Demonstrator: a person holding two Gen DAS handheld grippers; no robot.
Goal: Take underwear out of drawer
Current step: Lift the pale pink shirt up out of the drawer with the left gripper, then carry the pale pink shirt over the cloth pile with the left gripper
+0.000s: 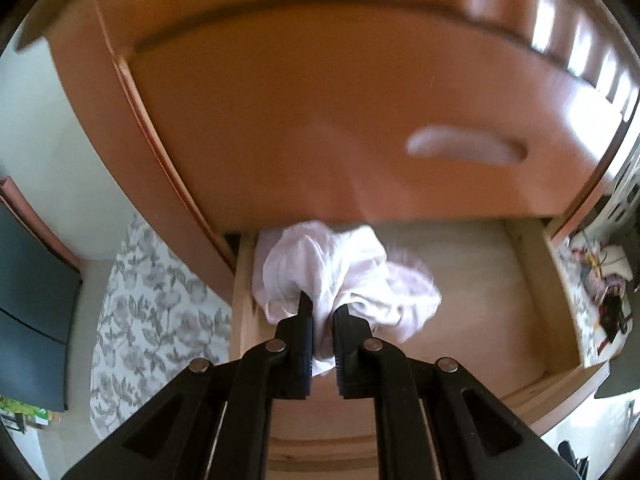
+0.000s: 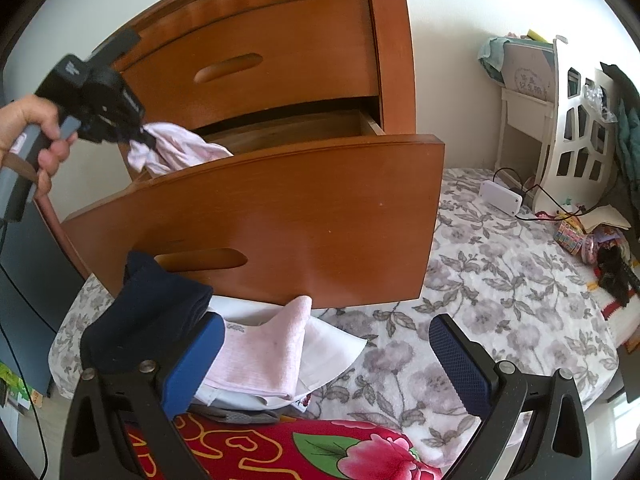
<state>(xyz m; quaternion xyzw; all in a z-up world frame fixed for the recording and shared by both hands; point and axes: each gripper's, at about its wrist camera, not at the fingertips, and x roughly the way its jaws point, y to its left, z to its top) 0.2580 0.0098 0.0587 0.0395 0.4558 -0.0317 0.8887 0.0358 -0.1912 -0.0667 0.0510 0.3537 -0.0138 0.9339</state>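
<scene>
Underwear (image 1: pixel 340 276), pale pink and bunched, is clenched in the left tool (image 1: pixel 322 312) in the left wrist view, raised over the open drawer (image 1: pixel 528 280) but not yet clear of it. From the right wrist view, the right tool (image 2: pixel 324 356) hangs spread and empty above folded clothes (image 2: pixel 260 352) on the bed (image 2: pixel 500 300); carrying the garment out remains.

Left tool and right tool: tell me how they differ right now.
The left tool is shut on the crumpled pale pink underwear; the right tool is open and empty. The left tool reaches into the pulled-out wooden drawer; the right tool hangs outside it, above the floral bedspread. Both have two fingers.
</scene>
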